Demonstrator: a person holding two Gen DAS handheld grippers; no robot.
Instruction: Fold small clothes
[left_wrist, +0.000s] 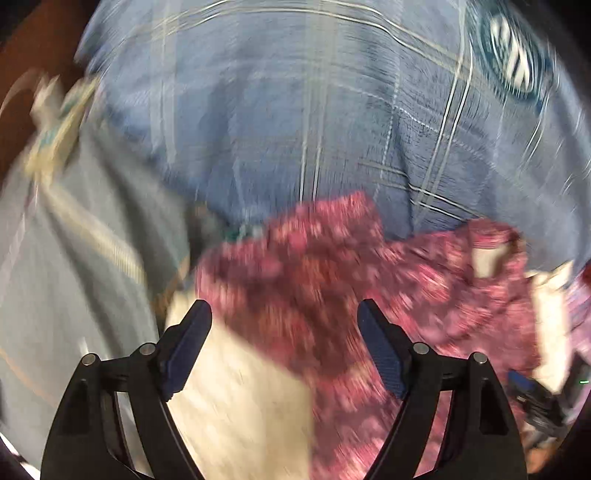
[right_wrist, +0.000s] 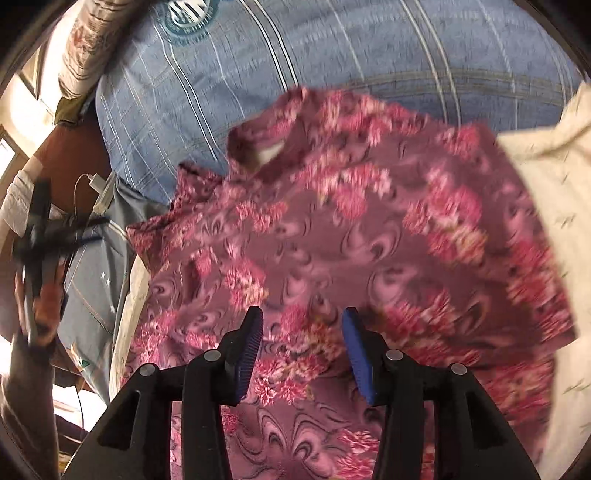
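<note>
A small maroon garment (right_wrist: 332, 229) with pink flowers lies spread on a cream cloth (right_wrist: 554, 192), its collar toward the blue pillow. My right gripper (right_wrist: 303, 321) hovers just over its near part, jaws apart, nothing pinched between the blue pads (right_wrist: 354, 343). In the blurred left wrist view the same garment (left_wrist: 325, 280) lies crumpled below my left gripper (left_wrist: 284, 310), which stands wide open above garment and cream cloth (left_wrist: 240, 398) with nothing between its fingers. The left gripper (right_wrist: 37, 229) also shows as a dark blur at the far left of the right wrist view.
A blue plaid pillow (right_wrist: 332, 48) with a round emblem (right_wrist: 190, 16) lies beyond the garment. Grey-blue bedding (left_wrist: 74, 277) lies to the left. A white charger and cable (right_wrist: 98, 182) sit at the bed's left edge, over a brown floor (right_wrist: 70, 155).
</note>
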